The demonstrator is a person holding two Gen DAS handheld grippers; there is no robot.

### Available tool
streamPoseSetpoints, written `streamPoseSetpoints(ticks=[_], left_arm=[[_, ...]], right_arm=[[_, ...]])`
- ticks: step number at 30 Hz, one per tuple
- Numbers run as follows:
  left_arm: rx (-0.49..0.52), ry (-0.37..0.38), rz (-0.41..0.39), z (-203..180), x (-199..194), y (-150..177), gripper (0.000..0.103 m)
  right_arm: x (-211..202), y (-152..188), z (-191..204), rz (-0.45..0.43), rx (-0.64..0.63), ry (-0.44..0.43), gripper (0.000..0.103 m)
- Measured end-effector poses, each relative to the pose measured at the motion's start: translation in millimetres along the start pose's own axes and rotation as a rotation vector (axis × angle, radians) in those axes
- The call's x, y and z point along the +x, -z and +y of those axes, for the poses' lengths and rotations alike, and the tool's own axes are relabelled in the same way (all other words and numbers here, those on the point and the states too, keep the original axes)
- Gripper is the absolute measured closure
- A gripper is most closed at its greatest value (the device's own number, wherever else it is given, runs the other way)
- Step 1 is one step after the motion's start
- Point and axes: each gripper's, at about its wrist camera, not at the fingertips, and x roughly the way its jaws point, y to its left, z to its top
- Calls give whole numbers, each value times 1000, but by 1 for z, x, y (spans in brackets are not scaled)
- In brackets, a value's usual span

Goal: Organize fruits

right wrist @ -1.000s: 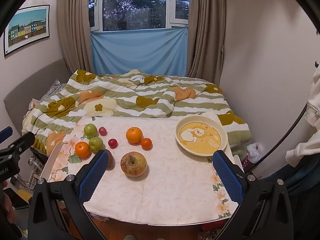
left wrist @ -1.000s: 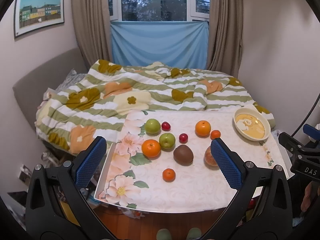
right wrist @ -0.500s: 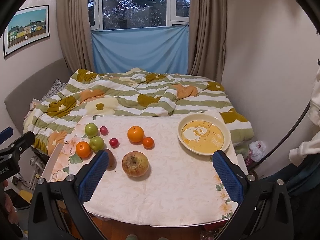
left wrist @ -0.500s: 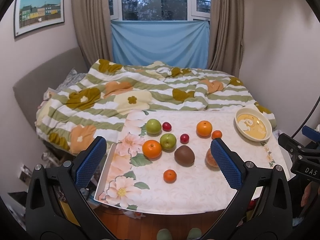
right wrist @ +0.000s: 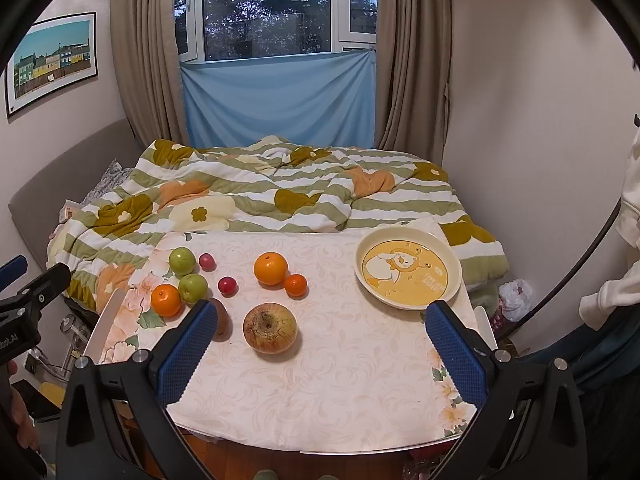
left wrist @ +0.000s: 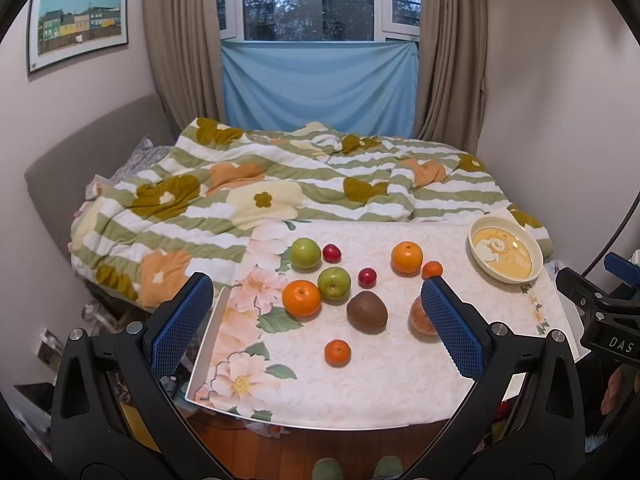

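We hold both grippers, left (left wrist: pixel 316 320) and right (right wrist: pixel 320 340), wide open; the fruits (right wrist: pixel 270 328) lie beyond them, untouched.

quilt (left wrist: pixel 280 196) on bed | framed picture (left wrist: pixel 78 20) on wall | curtains (right wrist: pixel 152 60)

The table (right wrist: pixel 320 380) stands before the bed (right wrist: pixel 280 196). On it, the plate (right wrist: pixel 451 264) sits at the far right. The apple (right wrist: pixel 270 328) lies near the middle, the kiwi (left wrist: pixel 367 312) just left of it, and two oranges (right wrist: pixel 271 268) behind it, touching. More fruit clusters at the left.
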Motion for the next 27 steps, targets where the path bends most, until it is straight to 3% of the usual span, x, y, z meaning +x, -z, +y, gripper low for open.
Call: streamPoseSetpoints(ticks=[27], left_arm=[[-3,1,-3,-1,0,1,0]], right_arm=[[-5,-4,1,-6,2,-6,0]])
